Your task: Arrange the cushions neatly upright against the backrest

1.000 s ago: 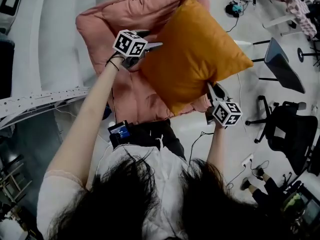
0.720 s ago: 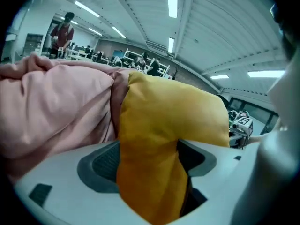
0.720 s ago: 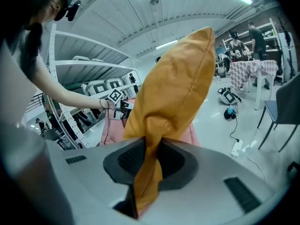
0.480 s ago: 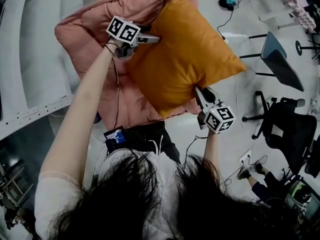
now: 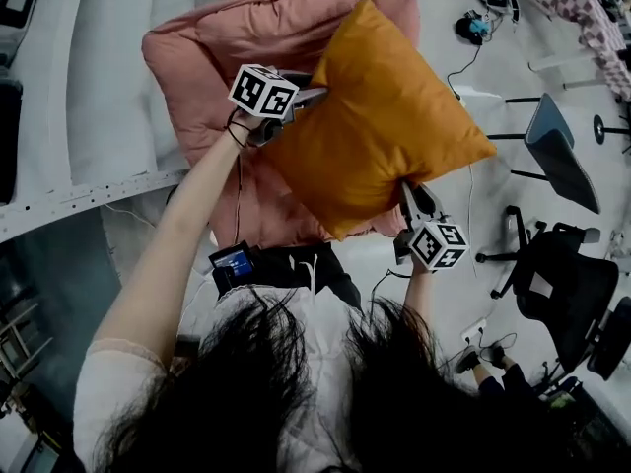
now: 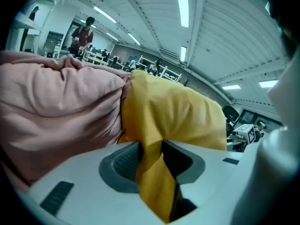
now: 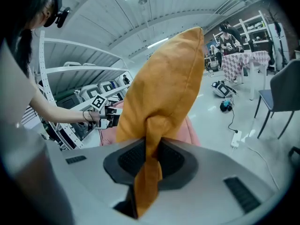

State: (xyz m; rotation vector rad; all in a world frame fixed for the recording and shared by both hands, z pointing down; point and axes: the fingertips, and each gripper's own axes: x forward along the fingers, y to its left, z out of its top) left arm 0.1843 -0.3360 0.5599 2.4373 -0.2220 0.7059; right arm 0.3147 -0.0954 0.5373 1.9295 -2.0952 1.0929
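The orange cushion [image 5: 380, 116] hangs above the pink padded seat [image 5: 222, 52], held at two opposite edges. The left gripper [image 5: 312, 95] has just been closing its jaws, and a fold of the cushion's fabric is pinched between them. The right gripper [image 5: 410, 199] is clamped narrow on the lower edge. The step in hand looks like carrying the cushion into place. Next, it probably needs lowering onto the seat, turning upright and leaning against the backrest before either grip lets go.

Head view overhead, facing down; gripper views close, sharing orange cushion [image 5: 385, 116]
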